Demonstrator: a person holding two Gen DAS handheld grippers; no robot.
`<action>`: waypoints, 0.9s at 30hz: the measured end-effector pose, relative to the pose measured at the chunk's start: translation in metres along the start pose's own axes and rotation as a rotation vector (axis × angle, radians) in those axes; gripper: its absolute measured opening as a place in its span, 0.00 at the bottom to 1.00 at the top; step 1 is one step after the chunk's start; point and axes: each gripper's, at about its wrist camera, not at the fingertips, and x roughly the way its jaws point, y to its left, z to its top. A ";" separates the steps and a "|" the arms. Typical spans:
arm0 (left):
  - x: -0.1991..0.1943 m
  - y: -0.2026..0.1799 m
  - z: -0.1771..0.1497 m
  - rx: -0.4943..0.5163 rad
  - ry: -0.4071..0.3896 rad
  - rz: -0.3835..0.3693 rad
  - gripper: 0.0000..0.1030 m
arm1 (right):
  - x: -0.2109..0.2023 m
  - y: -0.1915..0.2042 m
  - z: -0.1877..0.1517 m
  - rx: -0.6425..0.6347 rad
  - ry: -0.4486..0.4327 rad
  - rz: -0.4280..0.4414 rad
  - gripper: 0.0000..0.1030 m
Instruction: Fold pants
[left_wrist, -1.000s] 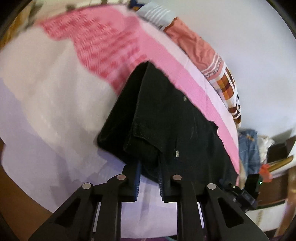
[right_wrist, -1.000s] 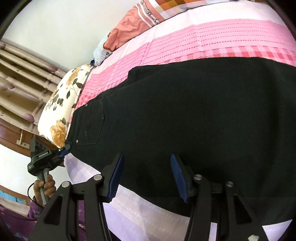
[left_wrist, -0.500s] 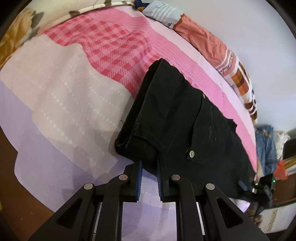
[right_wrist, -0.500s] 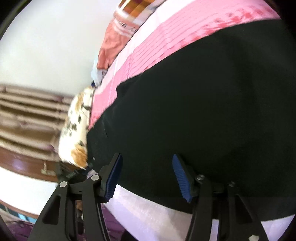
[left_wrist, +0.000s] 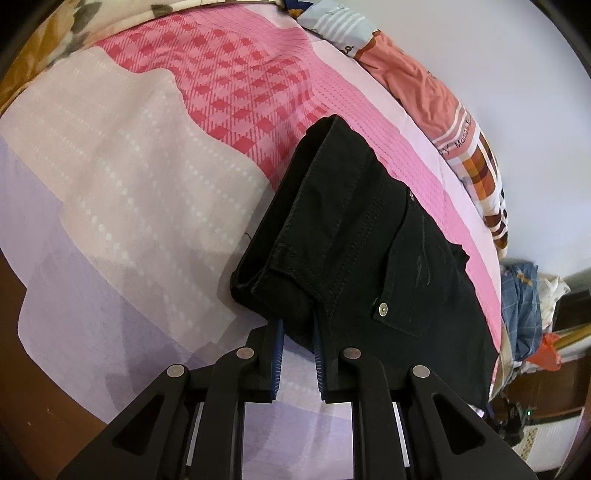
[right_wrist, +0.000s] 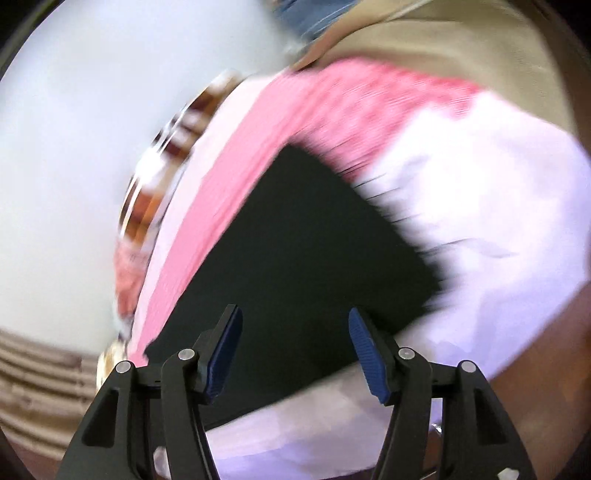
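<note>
Black pants (left_wrist: 362, 243) lie on a pink, white and lilac bedsheet (left_wrist: 140, 177), waistband towards me in the left wrist view. My left gripper (left_wrist: 298, 332) is shut on the near corner of the waistband, holding it slightly off the sheet. In the blurred right wrist view the pants (right_wrist: 295, 251) show as a dark flat shape with one end at the right. My right gripper (right_wrist: 295, 347) is open and empty, just above the pants' near edge.
A folded orange and checked cloth (left_wrist: 436, 96) lies along the far edge of the bed by the white wall. A floral pillow (left_wrist: 55, 40) is at the top left. Clothes and furniture (left_wrist: 528, 314) stand at the right. The wooden bed frame (left_wrist: 22, 332) borders the near side.
My right gripper has swung quickly along the pants towards their other end, blurring its view. My left gripper stays shut on the waistband, which has drawn slightly nearer.
</note>
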 end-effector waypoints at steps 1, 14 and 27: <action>0.000 0.000 0.000 0.001 -0.001 0.002 0.16 | -0.005 -0.009 0.000 0.023 -0.017 0.010 0.56; 0.000 -0.001 -0.001 0.011 0.002 0.014 0.18 | -0.022 -0.055 -0.023 0.263 -0.059 0.331 0.56; 0.002 -0.004 -0.001 0.014 -0.002 0.027 0.18 | -0.007 -0.029 -0.015 0.127 -0.043 0.259 0.16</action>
